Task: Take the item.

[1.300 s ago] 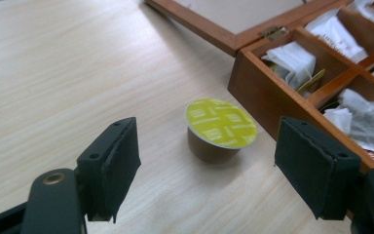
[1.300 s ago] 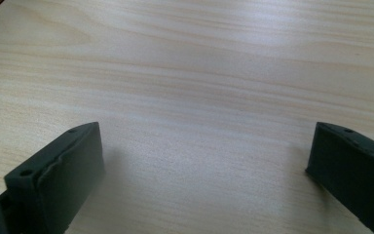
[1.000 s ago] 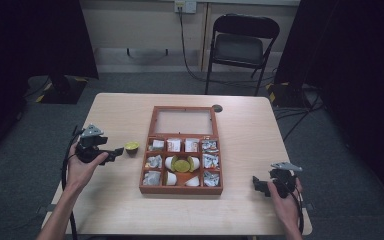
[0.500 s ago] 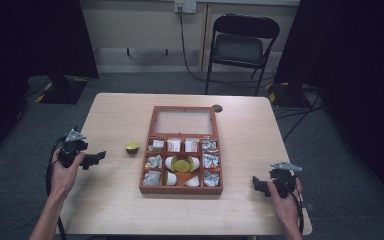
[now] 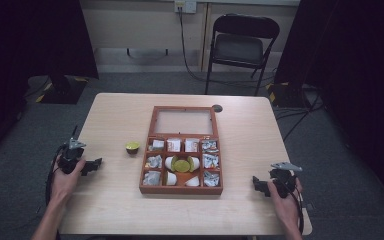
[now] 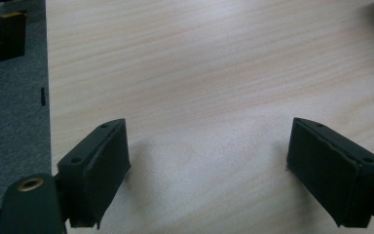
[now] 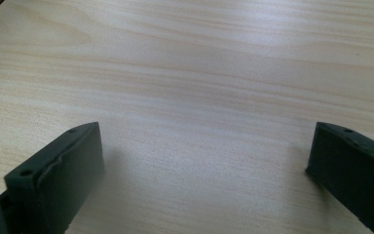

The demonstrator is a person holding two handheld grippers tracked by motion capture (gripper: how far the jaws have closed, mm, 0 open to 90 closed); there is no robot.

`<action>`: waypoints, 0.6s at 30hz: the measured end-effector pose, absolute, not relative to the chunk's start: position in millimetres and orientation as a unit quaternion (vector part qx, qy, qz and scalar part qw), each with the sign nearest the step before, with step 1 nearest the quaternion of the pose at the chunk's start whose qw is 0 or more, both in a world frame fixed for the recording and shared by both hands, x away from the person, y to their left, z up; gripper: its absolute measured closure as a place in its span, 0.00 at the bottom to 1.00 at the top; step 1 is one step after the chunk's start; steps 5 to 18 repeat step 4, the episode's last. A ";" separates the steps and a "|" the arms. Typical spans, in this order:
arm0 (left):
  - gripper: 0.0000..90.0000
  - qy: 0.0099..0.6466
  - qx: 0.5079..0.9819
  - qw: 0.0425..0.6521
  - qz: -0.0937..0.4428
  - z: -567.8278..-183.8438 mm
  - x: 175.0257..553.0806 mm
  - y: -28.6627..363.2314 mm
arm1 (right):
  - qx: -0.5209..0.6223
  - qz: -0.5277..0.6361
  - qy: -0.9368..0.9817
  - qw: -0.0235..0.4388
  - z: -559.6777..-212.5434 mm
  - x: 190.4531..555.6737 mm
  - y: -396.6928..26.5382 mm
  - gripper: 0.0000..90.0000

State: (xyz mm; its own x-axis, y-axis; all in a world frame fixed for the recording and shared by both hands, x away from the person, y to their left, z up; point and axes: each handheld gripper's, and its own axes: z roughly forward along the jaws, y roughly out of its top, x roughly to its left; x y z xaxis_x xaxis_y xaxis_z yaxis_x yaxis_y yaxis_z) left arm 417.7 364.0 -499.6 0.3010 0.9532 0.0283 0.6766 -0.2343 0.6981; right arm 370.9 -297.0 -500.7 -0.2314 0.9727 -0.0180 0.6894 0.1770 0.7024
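Both tongs are held wide and empty: the left tongs (image 5: 94, 165) at the pale wooden bench's (image 5: 120, 215) left edge, the right tongs (image 5: 258, 184) near its right front corner. The small yellow-green capsule (image 5: 132, 147) is left standing alone just left of the reddish wooden compartment box (image 5: 181, 190), apparently taken out.

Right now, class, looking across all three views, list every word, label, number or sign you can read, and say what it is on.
None can be read.
The packets in the wooden box carry reddish printing, too small and blurred to read.
The small green-topped capsule on the table shows no legible mark.
Each hand-held gripper, left and right, shows plain black pads with no lettering.
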 end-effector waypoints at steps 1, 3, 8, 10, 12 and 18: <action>0.16 0.542 0.749 0.301 0.235 -500.8 417.6 364.5 | 0.571 0.293 0.728 0.242 -500.7 370.9 -297.0 0.00; 0.13 0.539 0.742 0.320 0.235 -505.3 417.2 365.7 | 0.571 0.293 0.728 0.242 -500.7 370.9 -297.0 0.00; 0.11 0.541 0.742 0.326 0.225 -506.4 417.7 367.2 | 0.571 0.293 0.728 0.242 -500.7 370.8 -297.0 0.00; 0.11 0.541 0.742 0.326 0.225 -506.4 417.7 367.2 | 0.571 0.293 0.728 0.242 -500.7 370.8 -297.0 0.00; 0.11 0.541 0.742 0.326 0.225 -506.4 417.7 367.2 | 0.571 0.293 0.728 0.242 -500.7 370.8 -297.0 0.00; 0.11 0.541 0.742 0.326 0.225 -506.4 417.7 367.2 | 0.571 0.293 0.728 0.242 -500.7 370.8 -297.0 0.00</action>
